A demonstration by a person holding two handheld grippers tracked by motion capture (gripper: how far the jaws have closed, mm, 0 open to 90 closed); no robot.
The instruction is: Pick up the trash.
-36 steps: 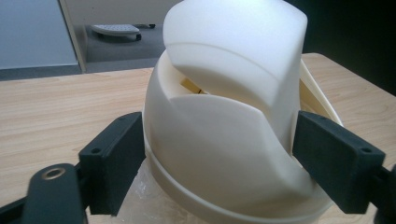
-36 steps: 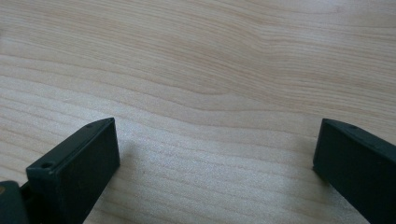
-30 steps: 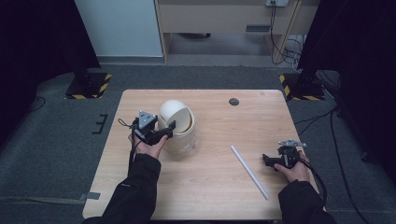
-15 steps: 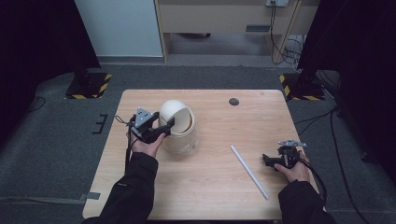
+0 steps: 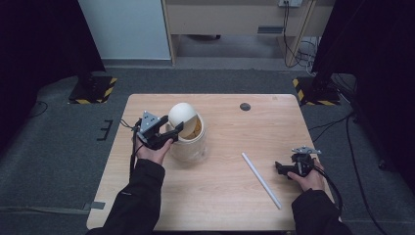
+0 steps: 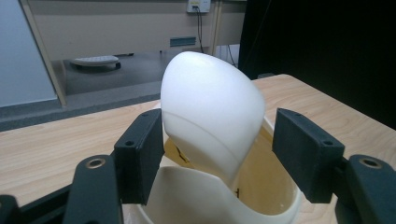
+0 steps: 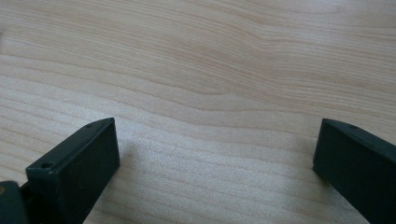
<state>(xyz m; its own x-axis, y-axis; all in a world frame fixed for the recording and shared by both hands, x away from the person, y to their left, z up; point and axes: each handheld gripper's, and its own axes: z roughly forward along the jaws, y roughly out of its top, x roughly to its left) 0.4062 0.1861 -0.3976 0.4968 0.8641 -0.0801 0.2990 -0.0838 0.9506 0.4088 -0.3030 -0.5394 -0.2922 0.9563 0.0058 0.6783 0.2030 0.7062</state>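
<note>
A cream round container (image 5: 192, 147) stands on the left half of the wooden table (image 5: 230, 205). Its white domed lid (image 5: 182, 114) is tilted up over the opening. My left gripper (image 5: 175, 129) reaches in from the left. Its jaws have just been closing and now sit against the sides of the lid (image 6: 212, 116), which lies between them in the left gripper view, where the left gripper (image 6: 218, 140) hangs over the container's near rim (image 6: 187, 196). My right gripper (image 5: 280, 169) rests near the table's right edge, open, with bare wood between its jaws (image 7: 215, 154).
A thin white stick (image 5: 261, 179) lies slantwise on the table between the container and the right hand. A small dark round spot (image 5: 245, 106) marks the far side of the tabletop. Beyond the table are grey floor, cables and stand feet.
The left gripper has edged toward the container and its jaws have drawn in around the lid. The right hand and the stick have stayed put.
</note>
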